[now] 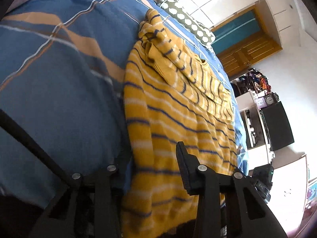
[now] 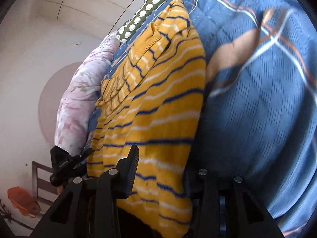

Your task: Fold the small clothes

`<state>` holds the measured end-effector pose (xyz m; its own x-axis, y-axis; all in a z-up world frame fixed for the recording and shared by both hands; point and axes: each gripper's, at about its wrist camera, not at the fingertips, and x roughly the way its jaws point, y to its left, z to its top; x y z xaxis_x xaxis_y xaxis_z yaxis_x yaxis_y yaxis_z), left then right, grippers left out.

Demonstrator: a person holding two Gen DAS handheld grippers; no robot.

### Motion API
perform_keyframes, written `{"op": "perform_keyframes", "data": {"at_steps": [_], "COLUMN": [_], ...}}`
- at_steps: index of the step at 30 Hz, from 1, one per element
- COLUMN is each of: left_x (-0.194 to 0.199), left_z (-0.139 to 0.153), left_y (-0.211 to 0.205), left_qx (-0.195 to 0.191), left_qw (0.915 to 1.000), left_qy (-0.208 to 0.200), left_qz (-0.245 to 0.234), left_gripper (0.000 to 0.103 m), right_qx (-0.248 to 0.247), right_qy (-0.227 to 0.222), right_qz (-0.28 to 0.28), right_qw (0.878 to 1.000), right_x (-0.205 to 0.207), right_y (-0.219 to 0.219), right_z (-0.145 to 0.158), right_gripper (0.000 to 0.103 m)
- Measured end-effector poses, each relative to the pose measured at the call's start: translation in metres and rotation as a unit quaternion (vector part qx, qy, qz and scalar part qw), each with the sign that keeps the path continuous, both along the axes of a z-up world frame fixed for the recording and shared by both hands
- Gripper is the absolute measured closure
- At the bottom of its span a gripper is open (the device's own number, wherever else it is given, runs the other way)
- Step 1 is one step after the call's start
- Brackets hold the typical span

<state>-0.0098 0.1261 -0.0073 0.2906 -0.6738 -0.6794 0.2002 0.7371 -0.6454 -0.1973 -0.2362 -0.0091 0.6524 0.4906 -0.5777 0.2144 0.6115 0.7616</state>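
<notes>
Black claw fingers frame both wrist views at 6 o'clock, each straddling the near hem of a mustard sweater with navy and white stripes. Beneath it spreads the bed (image 1: 55,79), its blue plaid cover filling the frame from 9 to 12 o'clock in the left view. The sweater (image 1: 178,109) lies flat along the mattress edge, sleeves already crossed over the chest toward 12 o'clock. A spotted bolster (image 1: 186,17) rests beyond the collar, and a pink floral quilt (image 2: 79,99) sits at 9 o'clock in the right view. The left claw (image 1: 150,170) has one finger over the knit and its partner hidden under the fabric; the right claw (image 2: 164,170) mirrors it. Both appear clenched on the hem, though the lower fingers are out of sight. Folding well likely means lifting both corners level and carrying the hem evenly toward the collar, keeping the tucked sleeves undisturbed.
</notes>
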Motion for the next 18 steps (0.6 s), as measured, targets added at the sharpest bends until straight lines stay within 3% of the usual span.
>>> {"op": "perform_keyframes", "data": {"at_steps": [4,9,18], "left_x": [-0.025,-0.05,-0.07], "left_z": [0.0,-0.002,-0.013], "left_y": [0.006,0.005,-0.005], "left_qx": [-0.004,0.018,0.043], "left_qw": [1.0,0.9998,0.999], "left_qy": [0.0,-0.009,-0.004], "left_qz": [0.001,-0.002,-0.012], "left_gripper": [0.068,0.07,0.07], "right_qx": [0.014,0.028,0.046], "right_qy": [-0.003,-0.003,0.018], "right_qz": [0.003,0.012,0.043], "right_qw": [1.0,1.0,0.998], "right_x": [-0.01,-0.021,-0.036], "right_y": [0.008,0.015,0.032], "right_z": [-0.003,-0.007,-0.026], "right_gripper": [0.06,0.06,0.06]}}
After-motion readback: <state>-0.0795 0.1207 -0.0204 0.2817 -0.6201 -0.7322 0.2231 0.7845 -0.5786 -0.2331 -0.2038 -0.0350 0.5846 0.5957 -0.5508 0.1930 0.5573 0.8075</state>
